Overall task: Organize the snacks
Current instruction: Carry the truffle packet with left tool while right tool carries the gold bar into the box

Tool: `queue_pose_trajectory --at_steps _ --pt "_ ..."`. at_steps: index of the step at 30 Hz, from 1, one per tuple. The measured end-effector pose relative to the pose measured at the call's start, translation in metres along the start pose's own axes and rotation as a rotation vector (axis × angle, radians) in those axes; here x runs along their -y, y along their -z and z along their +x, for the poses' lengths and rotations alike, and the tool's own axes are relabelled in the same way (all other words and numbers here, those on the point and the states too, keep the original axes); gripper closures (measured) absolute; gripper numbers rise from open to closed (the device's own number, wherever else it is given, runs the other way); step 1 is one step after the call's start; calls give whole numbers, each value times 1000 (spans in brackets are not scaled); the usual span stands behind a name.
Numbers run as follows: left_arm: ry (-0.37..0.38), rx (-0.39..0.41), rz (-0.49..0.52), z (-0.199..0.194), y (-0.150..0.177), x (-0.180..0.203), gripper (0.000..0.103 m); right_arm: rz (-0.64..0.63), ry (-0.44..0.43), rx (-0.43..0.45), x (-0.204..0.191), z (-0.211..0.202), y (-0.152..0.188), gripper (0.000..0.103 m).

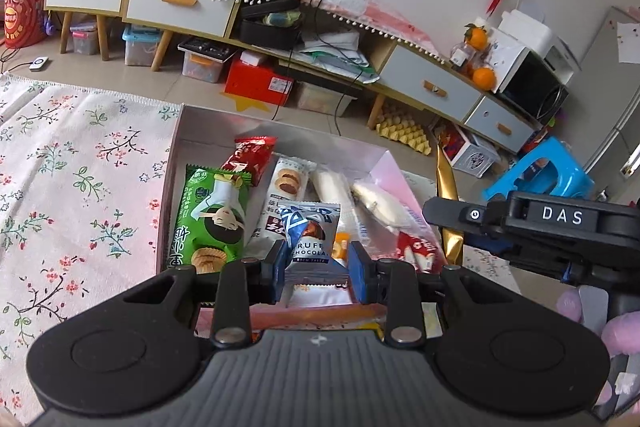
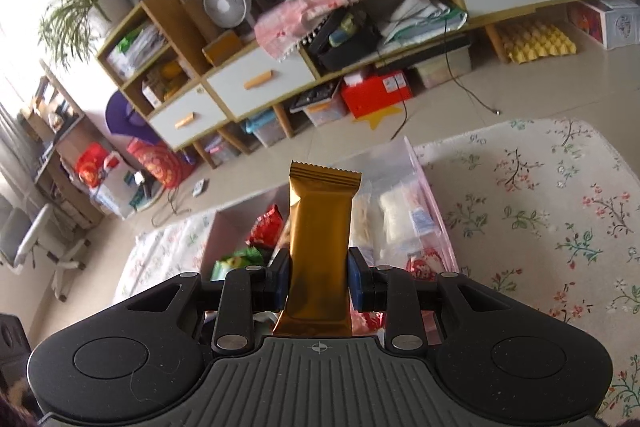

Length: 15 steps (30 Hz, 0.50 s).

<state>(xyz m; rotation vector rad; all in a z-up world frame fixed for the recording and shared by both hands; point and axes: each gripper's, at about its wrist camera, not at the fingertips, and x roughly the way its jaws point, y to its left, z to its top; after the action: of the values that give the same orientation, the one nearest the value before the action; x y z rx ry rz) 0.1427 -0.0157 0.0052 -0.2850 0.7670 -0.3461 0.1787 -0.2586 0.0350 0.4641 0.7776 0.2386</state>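
The floral cloth (image 1: pixel 60 187) carried the pink box (image 1: pixel 176 147), which was loaded with snacks. Above the box, the left gripper (image 1: pixel 318 273) clamped a truffle packet (image 1: pixel 312 239). The right gripper (image 2: pixel 320 283) clamped a gold bar (image 2: pixel 320 227), upright.

Snack box (image 1: pixel 176 147) on floral cloth (image 1: pixel 80 167)

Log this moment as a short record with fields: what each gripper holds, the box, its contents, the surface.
left gripper: shut on truffle chocolate packet
right gripper: shut on gold bar wrapper, held upright
box: open, pale pink
in box: green biscuit pack, red packet, white wrapped snacks
surface: floral cloth
both grippers: above the box
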Motion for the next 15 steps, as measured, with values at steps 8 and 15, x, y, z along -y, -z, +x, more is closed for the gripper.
queue_pose_trajectory --at_steps 8,15 --pt "-16 -13 1 5 4 -5 74 4 -11 -14 9 11 -3 76" --pt "-29 -31 17 12 7 -4 74 18 -13 -26 15 14 -3 76"
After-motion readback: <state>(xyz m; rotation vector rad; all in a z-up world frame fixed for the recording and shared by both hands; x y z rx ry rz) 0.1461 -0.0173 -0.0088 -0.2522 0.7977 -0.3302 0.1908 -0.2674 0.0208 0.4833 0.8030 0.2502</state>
